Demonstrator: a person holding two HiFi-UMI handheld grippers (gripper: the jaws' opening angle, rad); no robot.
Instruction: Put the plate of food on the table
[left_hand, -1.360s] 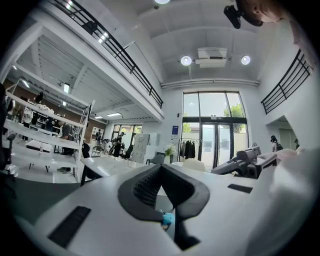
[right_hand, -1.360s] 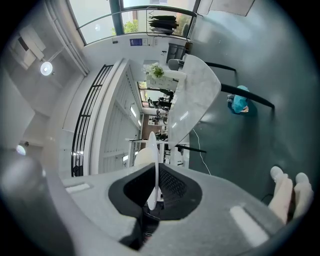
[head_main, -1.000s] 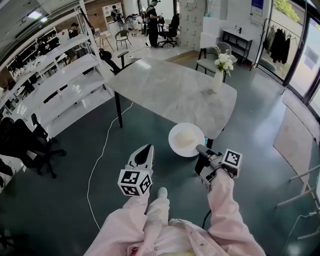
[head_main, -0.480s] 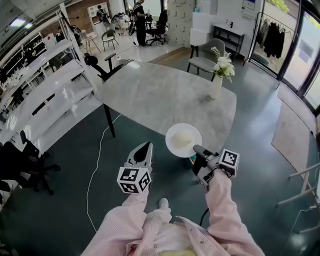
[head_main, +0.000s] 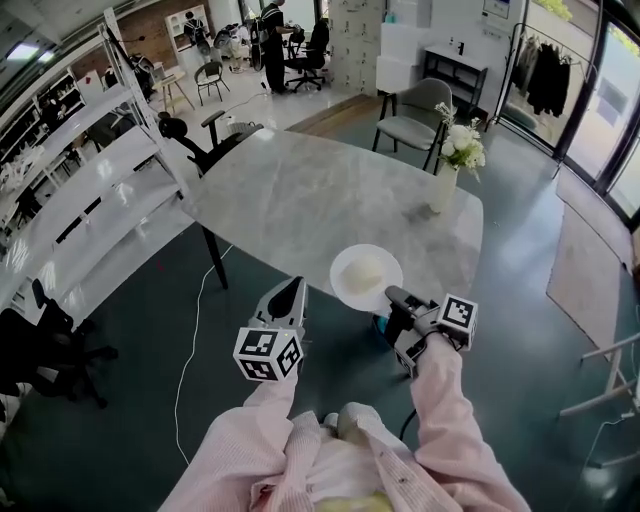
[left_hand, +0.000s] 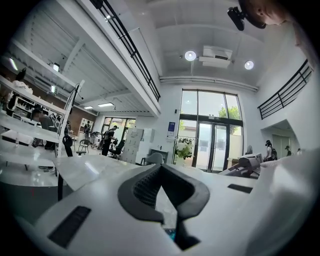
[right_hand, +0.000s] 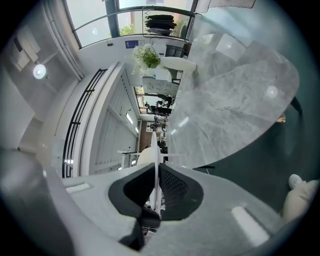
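Note:
A white plate carries a pale mound of food. My right gripper is shut on its near rim and holds it level, over the near edge of the grey marble table. In the right gripper view the plate stands edge-on between the dark pads of the right gripper, and the table fills the upper right. To the plate's left my left gripper is shut and holds nothing. Its tips meet in the left gripper view.
A vase of white flowers stands on the table's far right side. A grey armchair is behind the table, and white shelving and a black office chair are at its left. A white cable runs over the dark floor.
The person has come closer to the table. The plate, still in my right gripper, has moved from in front of the table's edge to over it. My left gripper stays shut alongside.

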